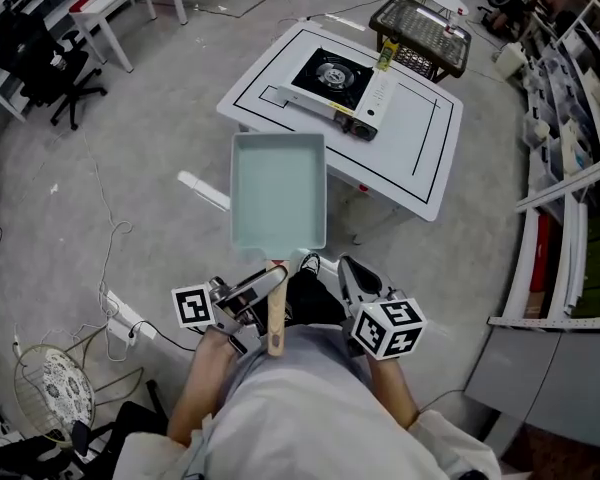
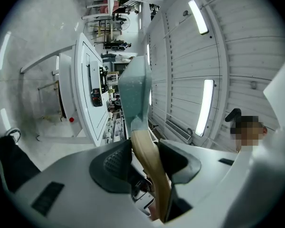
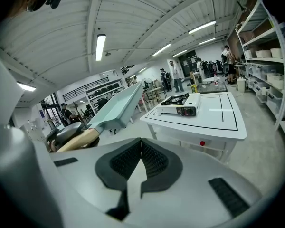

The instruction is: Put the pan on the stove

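Note:
A pale teal rectangular pan [image 1: 278, 188] with a wooden handle [image 1: 276, 313] is held out level in the air, short of the white table [image 1: 420, 158]. My left gripper [image 1: 270, 286] is shut on that handle; in the left gripper view both pads press the handle [image 2: 149, 167] and the pan [image 2: 135, 87] rises beyond them. A portable gas stove [image 1: 335, 80] stands on the table's far left part, its burner bare. My right gripper [image 1: 352, 280] hangs beside the handle, shut with nothing in it [image 3: 141, 158]. From there the pan [image 3: 118, 106] lies left and the stove [image 3: 180, 103] ahead.
A dark wire basket [image 1: 420, 33] and a yellow bottle [image 1: 386, 53] stand at the table's far end. Shelving [image 1: 580, 168] lines the right side. A power strip [image 1: 125, 318] and a fan [image 1: 50, 383] lie on the floor at left. People [image 3: 173, 75] stand far off.

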